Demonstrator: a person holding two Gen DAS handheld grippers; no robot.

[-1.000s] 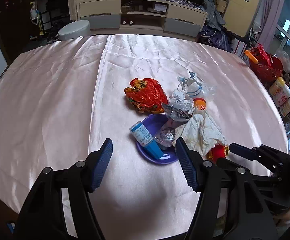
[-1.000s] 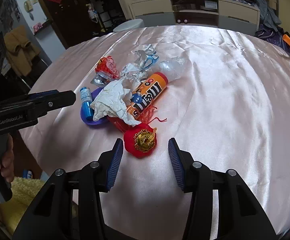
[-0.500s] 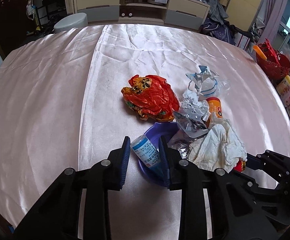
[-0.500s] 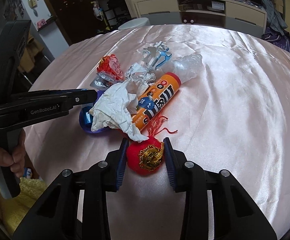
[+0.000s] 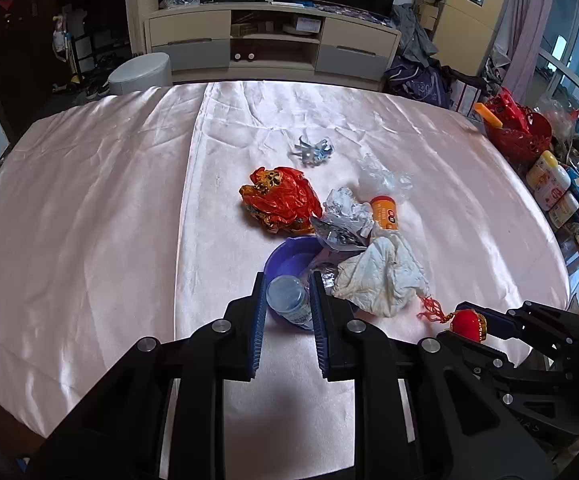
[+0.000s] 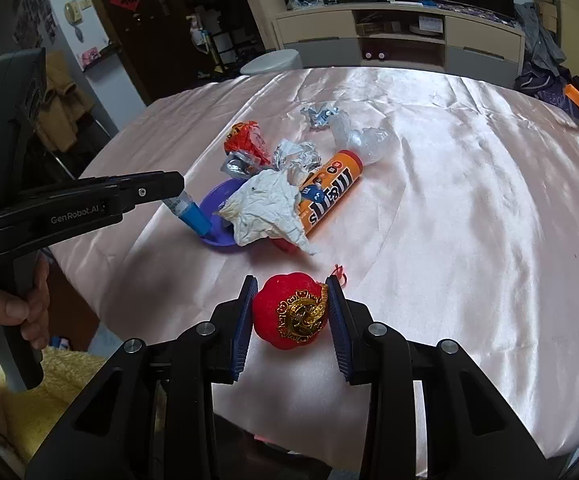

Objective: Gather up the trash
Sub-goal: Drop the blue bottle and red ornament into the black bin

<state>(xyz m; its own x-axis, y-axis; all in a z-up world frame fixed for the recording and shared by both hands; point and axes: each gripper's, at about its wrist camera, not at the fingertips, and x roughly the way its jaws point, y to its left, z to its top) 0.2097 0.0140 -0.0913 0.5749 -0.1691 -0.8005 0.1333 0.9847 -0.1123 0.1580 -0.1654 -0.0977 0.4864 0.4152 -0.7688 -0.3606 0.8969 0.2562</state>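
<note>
My left gripper [image 5: 287,284] is shut on a small blue-capped plastic bottle [image 5: 289,300] and holds it tilted, its blue cap [image 6: 196,219] down in the purple dish [image 5: 289,258]. My right gripper [image 6: 291,286] is shut on a red ornament with a gold emblem [image 6: 292,311], lifted off the pink cloth; it also shows in the left wrist view [image 5: 467,323]. Around the dish lie a crumpled white tissue [image 5: 381,276], silver foil wrappers [image 5: 345,220], an orange candy tube [image 6: 329,196], a red-orange crumpled bag [image 5: 281,198], a clear plastic wrapper [image 5: 385,178] and a blue-white wrapper [image 5: 313,152].
The round table has a pink satin cloth [image 5: 89,220]. A red basket [image 5: 517,132] and bottles [image 5: 549,184] stand past the right edge. A grey stool [image 5: 139,74] and a TV cabinet [image 5: 273,46] stand beyond the far edge.
Both grippers closed: the left on the small bottle in the purple dish, the right on the red ornament. The right gripper then drew the ornament away from the trash pile.
</note>
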